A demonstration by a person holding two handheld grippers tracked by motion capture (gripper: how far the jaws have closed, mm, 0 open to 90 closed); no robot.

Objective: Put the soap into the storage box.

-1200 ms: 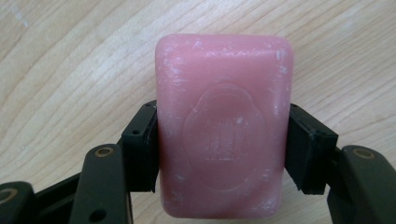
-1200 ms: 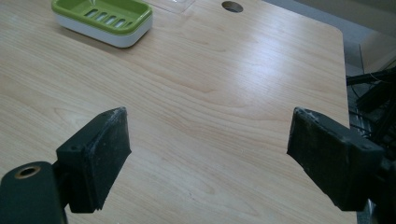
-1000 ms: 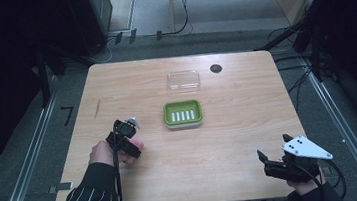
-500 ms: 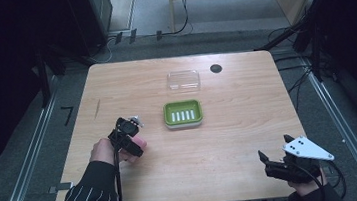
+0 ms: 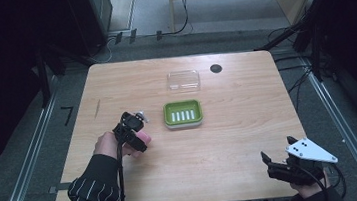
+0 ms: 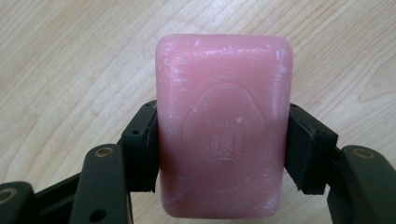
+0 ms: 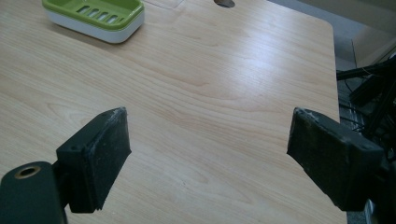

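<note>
A pink soap bar (image 6: 223, 126) with an embossed oval stamp sits clamped between the black pads of my left gripper (image 6: 223, 147), which is shut on its two long sides. In the high view that left gripper (image 5: 137, 137) hovers over the table's left half, left of the green soap dish (image 5: 183, 113), with a bit of the pink soap bar (image 5: 143, 136) showing under it. My right gripper (image 5: 272, 163) rests near the front right corner; in its own view the right gripper (image 7: 210, 154) is open with bare wood between its pads. The green soap dish (image 7: 95, 16) lies far ahead of it.
A clear plastic lid (image 5: 183, 80) lies behind the dish, and a round black hole (image 5: 216, 68) is set in the wooden table (image 5: 231, 140) at the back. Cables and dark equipment stand on the floor around the table.
The left hand with the soap has shifted slightly toward the front of the table. The right gripper has stayed where it was.
</note>
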